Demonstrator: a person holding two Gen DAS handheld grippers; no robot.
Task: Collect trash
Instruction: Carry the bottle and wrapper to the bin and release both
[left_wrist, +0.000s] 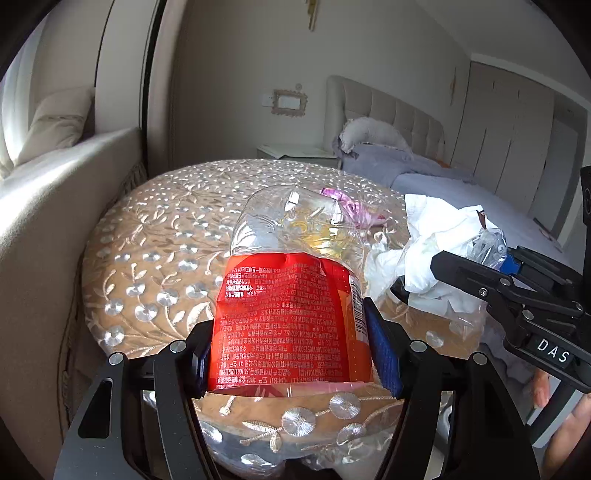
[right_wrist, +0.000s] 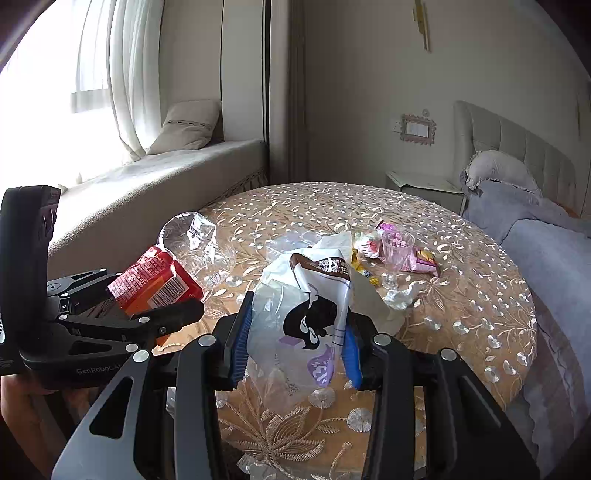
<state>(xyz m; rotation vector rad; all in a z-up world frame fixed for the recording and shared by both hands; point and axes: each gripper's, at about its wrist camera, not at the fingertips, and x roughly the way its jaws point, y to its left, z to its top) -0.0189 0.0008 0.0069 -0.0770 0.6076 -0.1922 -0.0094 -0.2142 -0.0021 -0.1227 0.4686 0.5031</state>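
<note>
My left gripper (left_wrist: 291, 343) is shut on a crushed clear plastic bottle with a red label (left_wrist: 280, 317), held above the round table (left_wrist: 147, 229). The bottle also shows in the right wrist view (right_wrist: 159, 280), with the left gripper (right_wrist: 110, 317) at the left. My right gripper (right_wrist: 295, 339) is shut on a white plastic bag with a dark print (right_wrist: 306, 310), held over the table (right_wrist: 461, 295). In the left wrist view the right gripper (left_wrist: 491, 273) and its bag (left_wrist: 428, 254) are at the right.
On the embroidered tablecloth lie a clear plastic cup (right_wrist: 397, 245), pink and yellow wrappers (right_wrist: 421, 262), a crumpled tissue (right_wrist: 400, 297) and a clear container (right_wrist: 291, 243). A window seat (right_wrist: 147, 184) is at the left, a bed (right_wrist: 535, 229) at the right.
</note>
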